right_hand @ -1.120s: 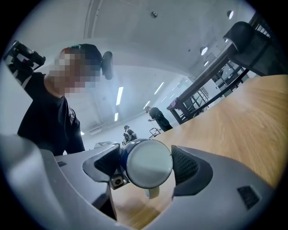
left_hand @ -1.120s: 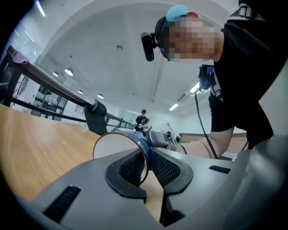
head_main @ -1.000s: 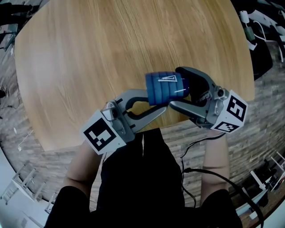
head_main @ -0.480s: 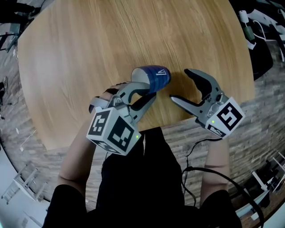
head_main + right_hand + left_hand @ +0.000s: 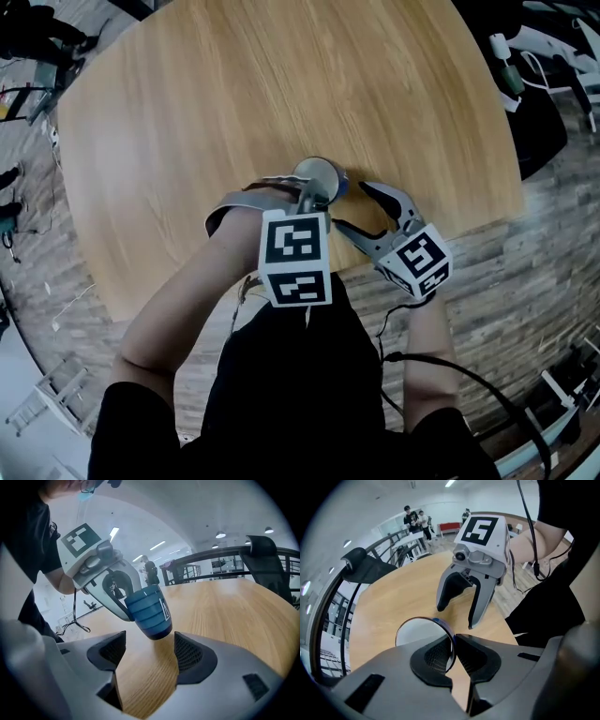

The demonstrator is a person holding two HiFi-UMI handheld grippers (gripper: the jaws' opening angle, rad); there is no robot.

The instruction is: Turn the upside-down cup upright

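The blue ribbed cup (image 5: 150, 613) is mouth-up and a little tilted, its base close over the wooden table (image 5: 234, 94); whether it touches I cannot tell. My left gripper (image 5: 314, 194) points steeply down and is shut on the cup's rim (image 5: 449, 641), one pad inside the pale interior (image 5: 417, 632) and one outside. From above the cup (image 5: 319, 174) shows as a pale round mouth. My right gripper (image 5: 361, 208) stands open just right of the cup, apart from it. In its own view the cup hangs beyond its spread pads (image 5: 187, 651).
The table's near edge (image 5: 309, 281) runs just under both grippers. A black chair (image 5: 365, 566) and a railing (image 5: 220, 555) stand beyond the far rim. Cables and white devices (image 5: 511, 66) lie on the floor at the upper right. People stand far back (image 5: 415, 517).
The right gripper has let go of the cup and drawn back to the right. The left gripper rolled the cup from lying sideways to mouth-up and sank toward the table.
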